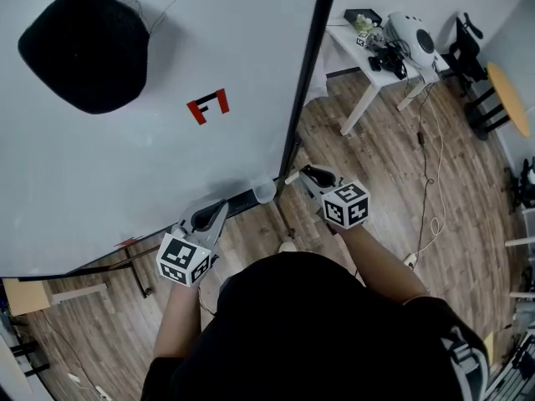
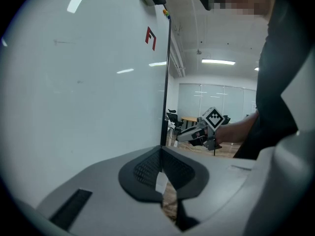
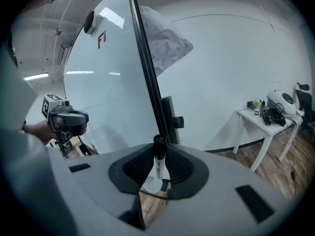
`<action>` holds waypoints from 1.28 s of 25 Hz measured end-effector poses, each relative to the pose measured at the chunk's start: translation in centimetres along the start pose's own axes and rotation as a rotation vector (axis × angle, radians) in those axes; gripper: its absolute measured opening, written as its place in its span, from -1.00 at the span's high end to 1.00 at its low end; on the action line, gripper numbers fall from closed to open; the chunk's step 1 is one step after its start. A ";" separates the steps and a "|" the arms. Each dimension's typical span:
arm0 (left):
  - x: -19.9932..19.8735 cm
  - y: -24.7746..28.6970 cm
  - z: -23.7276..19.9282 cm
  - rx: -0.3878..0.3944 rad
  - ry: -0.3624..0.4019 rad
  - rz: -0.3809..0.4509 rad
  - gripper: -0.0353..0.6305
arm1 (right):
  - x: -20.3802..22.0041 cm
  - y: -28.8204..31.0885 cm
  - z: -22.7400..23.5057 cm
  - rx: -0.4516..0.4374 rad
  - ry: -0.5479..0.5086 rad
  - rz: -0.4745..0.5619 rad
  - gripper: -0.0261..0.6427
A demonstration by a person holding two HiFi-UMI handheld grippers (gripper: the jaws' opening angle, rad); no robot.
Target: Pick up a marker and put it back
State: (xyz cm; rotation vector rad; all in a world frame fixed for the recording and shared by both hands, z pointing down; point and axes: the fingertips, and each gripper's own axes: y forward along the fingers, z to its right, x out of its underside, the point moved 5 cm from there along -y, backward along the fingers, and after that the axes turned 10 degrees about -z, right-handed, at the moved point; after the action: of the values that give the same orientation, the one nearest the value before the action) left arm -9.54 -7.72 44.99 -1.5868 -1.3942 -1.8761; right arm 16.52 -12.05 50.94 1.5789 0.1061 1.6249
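One marker [image 3: 158,157] (lower end unseen)

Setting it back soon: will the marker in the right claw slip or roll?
The marker looks rigid and light, so the right claw should hold it. Its smooth round barrel, pinched upright, might pivot, and would probably roll if laid flat.

Bright, even indoor light throughout; shadows soft. Head view: sharp centre, whiteboard [image 1: 125,157] frame bowed by lens distortion. Left gripper view: ceiling strip light [image 2: 218,62] overhead, pale glare streaks [image 2: 125,71] on the board, dark vignette at corners; left hand-held gripper [image 2: 161,156] close to lens, slightly soft. Right gripper view: same fisheye curve, glare patch [image 3: 112,16] high on the board, black corners.
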 end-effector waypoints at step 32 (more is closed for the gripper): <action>0.9 -1.6 2.6 -0.036 -0.021 -0.014 0.86 | 0.9 -1.4 -0.5 -0.032 -0.035 -0.012 0.73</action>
State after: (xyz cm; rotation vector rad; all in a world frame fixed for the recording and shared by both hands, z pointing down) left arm -9.55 -4.56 44.86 -1.6220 -1.3907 -1.9081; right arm 16.95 -10.38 50.74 1.5787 0.0709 1.5814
